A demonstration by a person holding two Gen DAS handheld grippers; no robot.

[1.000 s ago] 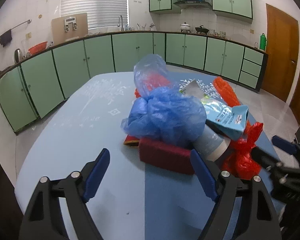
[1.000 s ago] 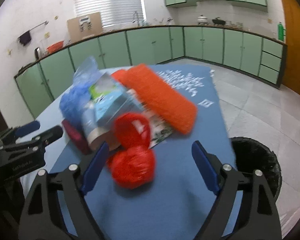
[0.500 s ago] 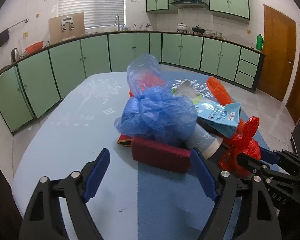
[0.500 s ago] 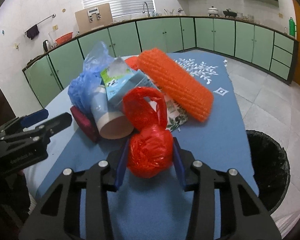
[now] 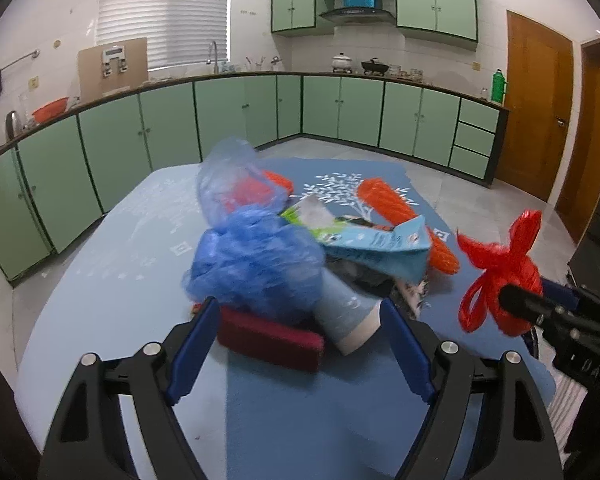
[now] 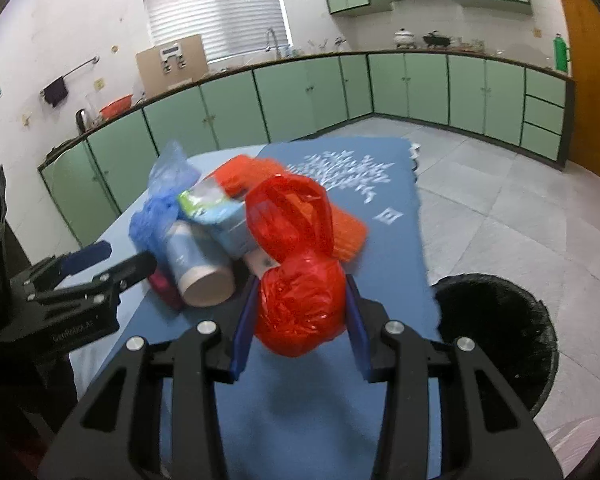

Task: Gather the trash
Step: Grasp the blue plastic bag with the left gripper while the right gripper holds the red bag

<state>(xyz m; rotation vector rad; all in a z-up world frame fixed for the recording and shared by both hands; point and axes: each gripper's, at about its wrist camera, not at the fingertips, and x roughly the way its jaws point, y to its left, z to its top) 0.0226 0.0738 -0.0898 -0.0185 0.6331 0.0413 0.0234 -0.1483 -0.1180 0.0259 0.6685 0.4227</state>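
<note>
Right wrist: claw (image 6: pixel 300 322) grips crinkly red bag (image 6: pixel 298 280).

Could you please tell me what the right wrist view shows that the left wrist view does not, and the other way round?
Only the right wrist view shows the black trash bin on the floor beside the table. Only the left wrist view shows the wooden door and the dark red sponge's long face. Both show the red plastic bag clamped in the right gripper, the blue plastic bag, the carton and the open left gripper.
</note>
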